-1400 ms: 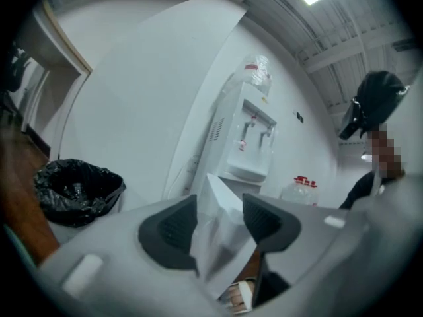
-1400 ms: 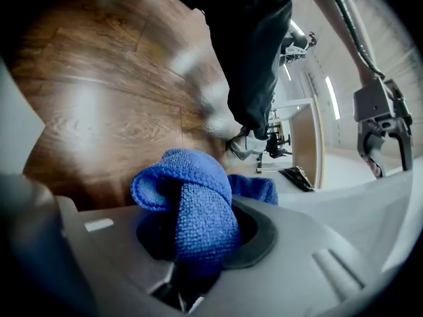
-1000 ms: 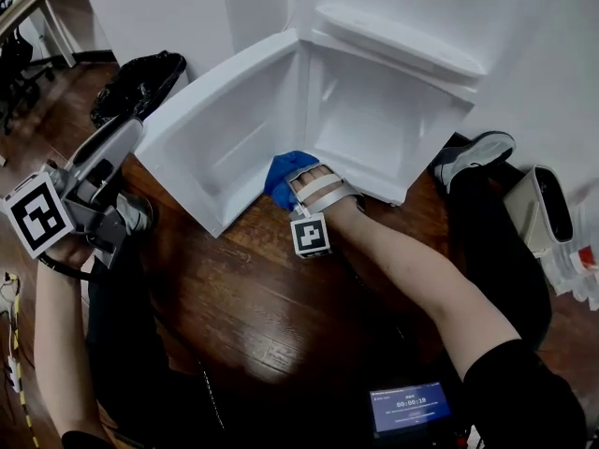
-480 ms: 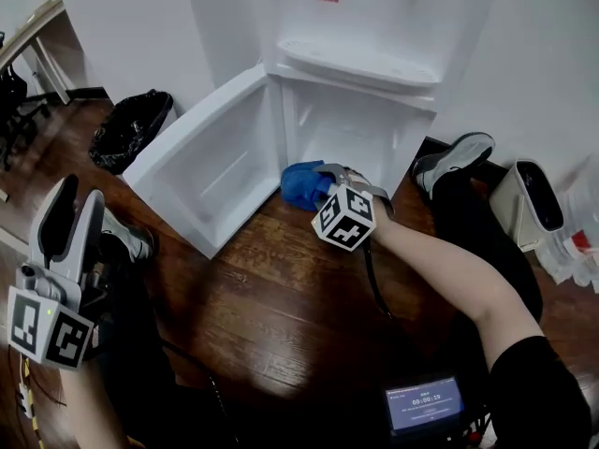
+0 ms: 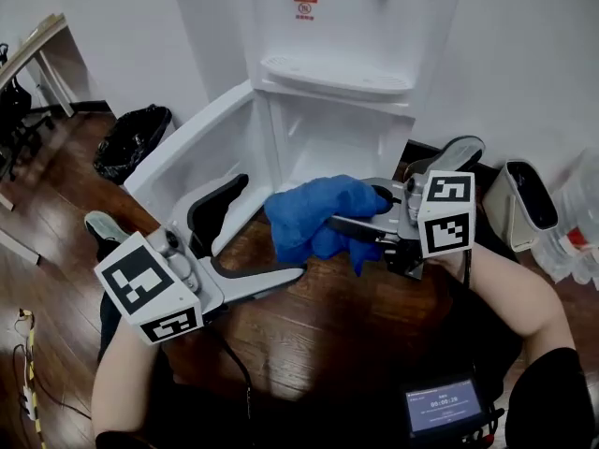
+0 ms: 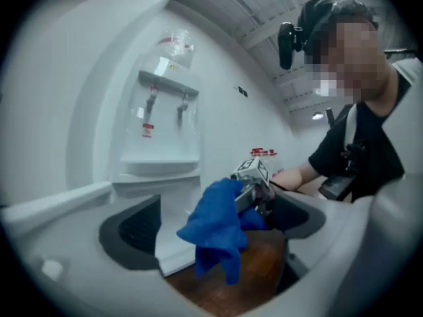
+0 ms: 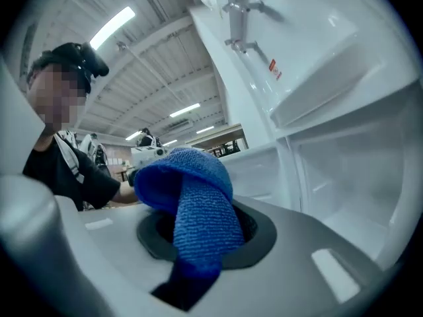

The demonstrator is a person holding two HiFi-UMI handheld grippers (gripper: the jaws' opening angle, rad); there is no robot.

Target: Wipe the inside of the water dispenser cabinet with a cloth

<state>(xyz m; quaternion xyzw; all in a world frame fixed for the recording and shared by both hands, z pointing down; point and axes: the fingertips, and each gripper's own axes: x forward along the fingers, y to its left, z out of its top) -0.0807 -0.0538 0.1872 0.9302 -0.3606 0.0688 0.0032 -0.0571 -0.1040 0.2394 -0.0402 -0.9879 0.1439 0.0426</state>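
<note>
Left claw (image 5: 264, 236), jaws just opened wide and pressing on nothing, points at the blue cloth (image 5: 316, 215) bunched just to its right, at its mouth. The right claw (image 5: 343, 224), clamped shut on that cloth, holds it outside the open cabinet (image 5: 348, 146) behind.

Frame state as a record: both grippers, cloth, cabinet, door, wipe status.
left gripper: jaws wide apart, just been opening; the cloth hangs at their tips, not pressed
right gripper: shut on the blue cloth
blue cloth: bunched, in the air in front of the cabinet opening, outside it
cabinet: open, white interior visible
door: swung open toward the left of the head view
wipe status: no cloth contact with the cabinet
</note>
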